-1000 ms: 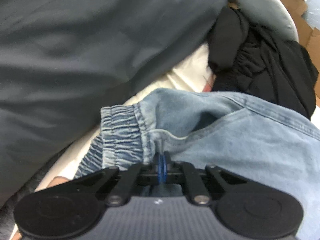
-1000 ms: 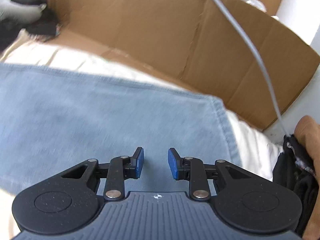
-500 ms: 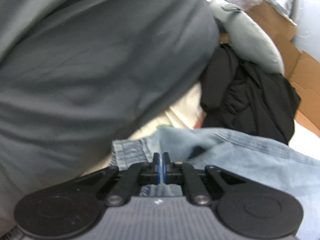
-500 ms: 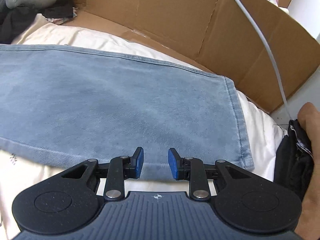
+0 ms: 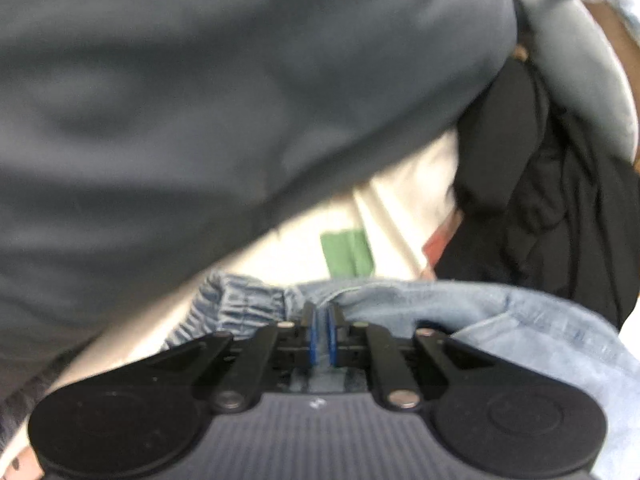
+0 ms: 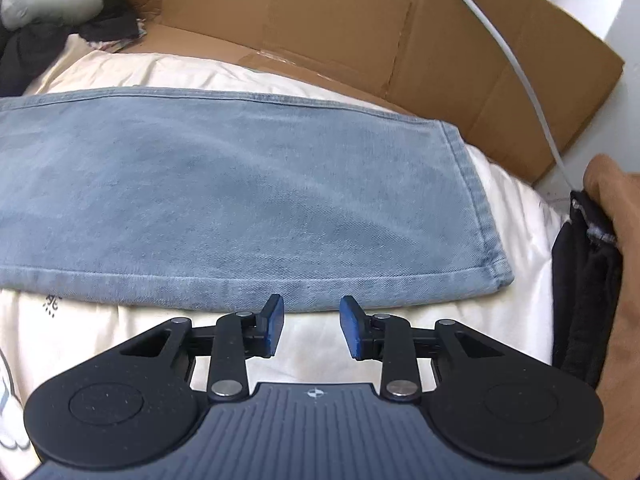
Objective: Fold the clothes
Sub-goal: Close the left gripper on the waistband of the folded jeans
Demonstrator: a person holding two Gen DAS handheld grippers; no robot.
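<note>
Your left gripper (image 5: 320, 320) pinches the jeans (image 6: 240, 200) at the waistband, while your right gripper (image 6: 311, 326) hangs open, empty, above their hem.

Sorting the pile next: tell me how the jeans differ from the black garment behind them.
The jeans are light blue denim; the black garment is plain black, softer-looking fabric. The jeans lie spread flat on the cream bedding; the black garment sits crumpled in a heap. Both are clothes lying on that bedding.
</note>
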